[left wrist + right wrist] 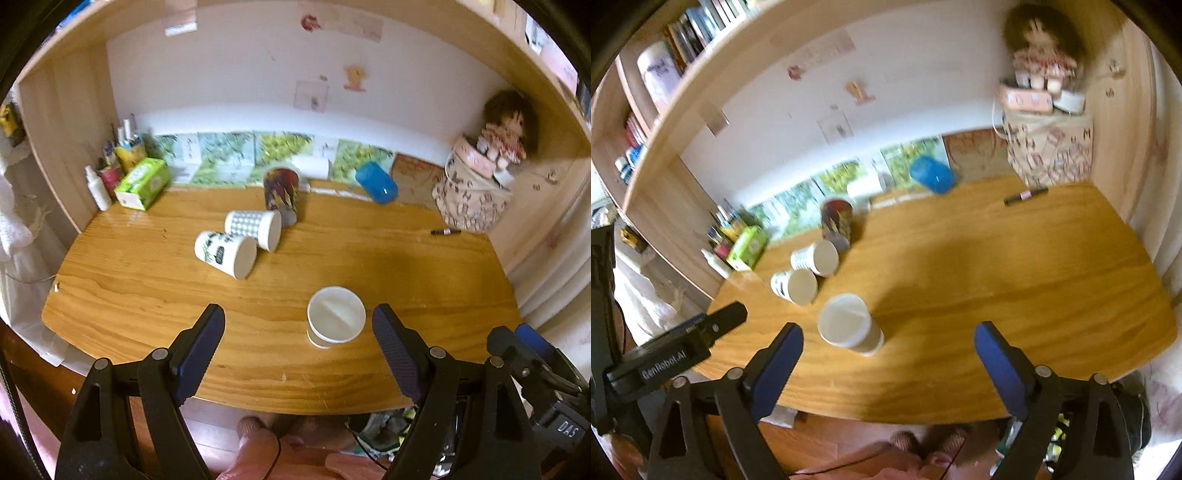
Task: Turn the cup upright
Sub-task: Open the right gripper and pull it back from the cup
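Observation:
A plain white paper cup point(336, 320) stands upright near the front of the wooden desk point(424, 280); it also shows in the right wrist view point(847, 323). Two patterned white cups lie on their sides behind it: a leaf-print cup point(225, 254) point(794, 286) and a dotted cup point(254, 229) point(815, 258). A dark printed cup point(281, 194) point(836, 221) sits behind them. My left gripper point(299, 328) is open and empty, above the desk's front edge, the upright cup between its fingers in view. My right gripper point(888, 347) is open and empty, right of that cup.
A blue cup point(376, 182) lies tilted at the back wall. A green tissue box point(142, 183) and bottles stand back left. A patterned bag with a doll point(476, 192) stands back right, a pen point(445, 232) in front of it. Wooden side walls flank the desk.

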A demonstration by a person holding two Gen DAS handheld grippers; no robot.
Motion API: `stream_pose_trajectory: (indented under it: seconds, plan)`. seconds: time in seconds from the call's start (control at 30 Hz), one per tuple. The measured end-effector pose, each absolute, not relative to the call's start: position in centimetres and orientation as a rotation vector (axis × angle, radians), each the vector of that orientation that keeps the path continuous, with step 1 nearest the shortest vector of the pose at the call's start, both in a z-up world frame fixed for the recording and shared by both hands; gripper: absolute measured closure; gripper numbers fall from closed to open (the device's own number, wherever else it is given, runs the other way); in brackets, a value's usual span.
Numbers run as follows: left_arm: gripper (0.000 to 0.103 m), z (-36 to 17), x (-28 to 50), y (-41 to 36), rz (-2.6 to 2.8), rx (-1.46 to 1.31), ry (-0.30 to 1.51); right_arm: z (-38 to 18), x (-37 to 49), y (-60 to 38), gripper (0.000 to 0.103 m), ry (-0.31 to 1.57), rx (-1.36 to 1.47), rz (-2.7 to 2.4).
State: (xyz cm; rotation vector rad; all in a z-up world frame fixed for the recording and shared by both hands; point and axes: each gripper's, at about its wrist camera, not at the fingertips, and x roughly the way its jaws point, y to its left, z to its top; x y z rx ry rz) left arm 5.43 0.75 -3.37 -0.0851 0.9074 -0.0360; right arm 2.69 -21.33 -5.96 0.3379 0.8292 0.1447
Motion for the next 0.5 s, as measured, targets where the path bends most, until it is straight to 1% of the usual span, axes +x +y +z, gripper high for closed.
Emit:
stream_pose_trajectory:
  seconds: [0.2,0.3,0.5]
  plan:
    - [0.018,-1.8,4.3,1.5,0.068,-0.057,0.818,-3.6,2.2,-20.1,0.001,0.729,0.287,0.150]
    - [0.011,-1.5,4.1,1.8,0.081,-0.069,0.779,-2.7,1.7,-19.7,0.001,0.699,0.284,0.172]
    - [0.004,-0.6,3.5,2.0,0.092,-0.063,0.698,-1.5,0.4,-19.1,0.001,0.617,0.259,0.166]
